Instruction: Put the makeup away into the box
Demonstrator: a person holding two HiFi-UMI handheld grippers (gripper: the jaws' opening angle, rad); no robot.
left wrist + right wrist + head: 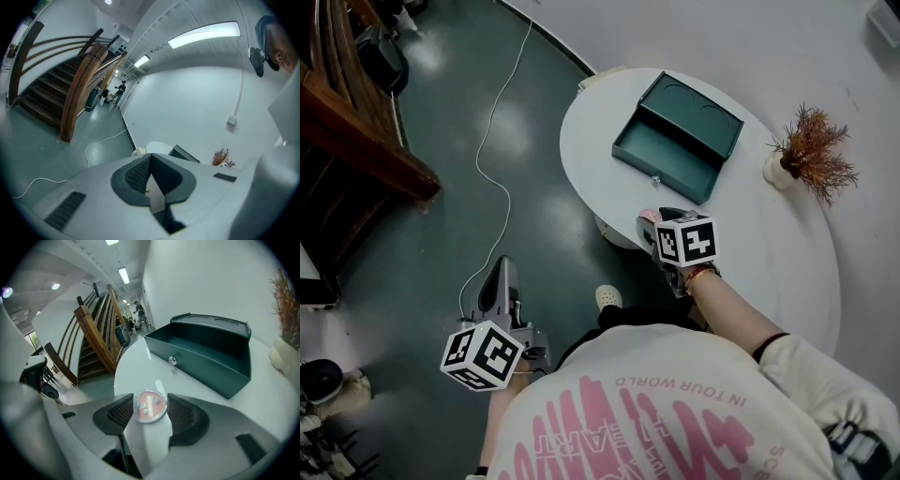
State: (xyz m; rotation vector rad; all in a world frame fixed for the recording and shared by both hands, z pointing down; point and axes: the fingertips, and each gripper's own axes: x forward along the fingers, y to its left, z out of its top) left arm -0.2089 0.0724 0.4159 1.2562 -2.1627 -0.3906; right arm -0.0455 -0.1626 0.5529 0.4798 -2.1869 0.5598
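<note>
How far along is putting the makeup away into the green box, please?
Done: the green box lies open on the table, looking empty. In hand: the right claw has its pads against the round compact near the table's edge. To do: carrying it to the box and releasing it. The left claw is shut and empty.
</note>
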